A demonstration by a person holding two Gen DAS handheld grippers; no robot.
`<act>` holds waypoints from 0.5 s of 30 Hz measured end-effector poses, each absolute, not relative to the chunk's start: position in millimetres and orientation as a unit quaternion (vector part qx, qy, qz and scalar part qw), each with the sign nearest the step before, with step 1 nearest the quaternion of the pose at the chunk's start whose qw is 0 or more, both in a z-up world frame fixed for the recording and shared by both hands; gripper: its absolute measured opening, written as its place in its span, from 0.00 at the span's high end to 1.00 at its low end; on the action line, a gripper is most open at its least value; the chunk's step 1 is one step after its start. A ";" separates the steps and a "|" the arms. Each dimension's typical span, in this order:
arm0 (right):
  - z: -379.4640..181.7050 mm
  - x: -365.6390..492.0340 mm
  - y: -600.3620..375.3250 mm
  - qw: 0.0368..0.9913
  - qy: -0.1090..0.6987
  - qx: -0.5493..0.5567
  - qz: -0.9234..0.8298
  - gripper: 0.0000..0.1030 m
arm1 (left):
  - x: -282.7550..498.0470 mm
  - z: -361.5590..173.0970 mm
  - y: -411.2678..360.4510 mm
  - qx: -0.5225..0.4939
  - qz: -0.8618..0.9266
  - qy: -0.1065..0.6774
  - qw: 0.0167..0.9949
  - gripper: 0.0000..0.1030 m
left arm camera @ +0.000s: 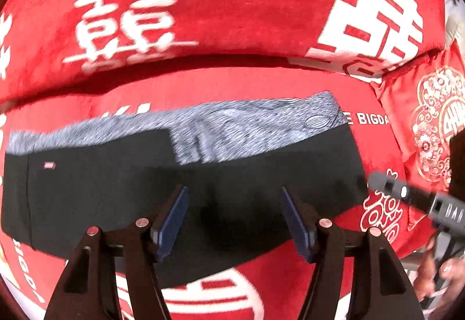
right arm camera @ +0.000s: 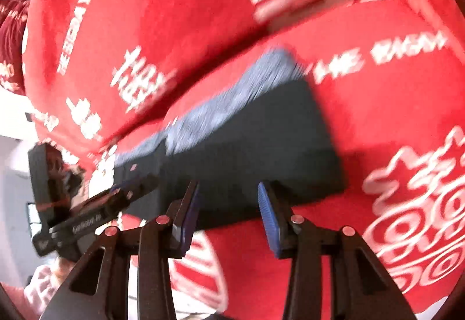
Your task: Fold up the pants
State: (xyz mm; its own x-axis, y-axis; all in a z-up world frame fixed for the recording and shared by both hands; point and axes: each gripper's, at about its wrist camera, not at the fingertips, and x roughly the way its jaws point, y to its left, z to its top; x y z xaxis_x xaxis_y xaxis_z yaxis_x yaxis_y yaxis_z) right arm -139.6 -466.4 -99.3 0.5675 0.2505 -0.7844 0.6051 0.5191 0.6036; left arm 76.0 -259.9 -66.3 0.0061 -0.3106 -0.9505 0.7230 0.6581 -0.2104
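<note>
Pants (left arm camera: pixel 180 192) folded flat on the red cover (left arm camera: pixel 232 0).
Left gripper (left arm camera: pixel 234 215) and right gripper (right arm camera: pixel 228 214) both hover parted and empty; a low pass could snag and undo the fold.

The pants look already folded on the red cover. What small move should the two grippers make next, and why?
Probably lift both clear. The pants lie as a flat black bundle with the grey lining showing along the far edge. The left gripper and right gripper are open, nothing between the pads. If another fold is wanted, the right one could take the near right corner.
</note>
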 end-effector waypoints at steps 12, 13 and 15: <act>-148.1 -87.1 -479.9 0.735 0.523 0.408 -0.142 0.63 | 67.2 -121.9 -265.8 0.205 -0.302 0.627 0.689 0.36; -147.8 -87.7 -478.6 0.737 0.523 0.404 -0.141 0.63 | 68.6 -121.7 -265.8 0.201 -0.298 0.632 0.687 0.36; -147.2 -88.0 -476.9 0.737 0.528 0.398 -0.137 0.63 | 71.6 -120.5 -264.8 0.195 -0.289 0.637 0.687 0.36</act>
State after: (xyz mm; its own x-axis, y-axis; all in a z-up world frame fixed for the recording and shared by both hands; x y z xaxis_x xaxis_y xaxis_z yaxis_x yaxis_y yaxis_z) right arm -88.0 -476.9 -147.2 0.4045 0.2186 -0.8880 0.6227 0.6453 0.4425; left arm 71.6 -264.8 -120.5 0.0205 -0.1483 -0.9887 0.6455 0.7572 -0.1002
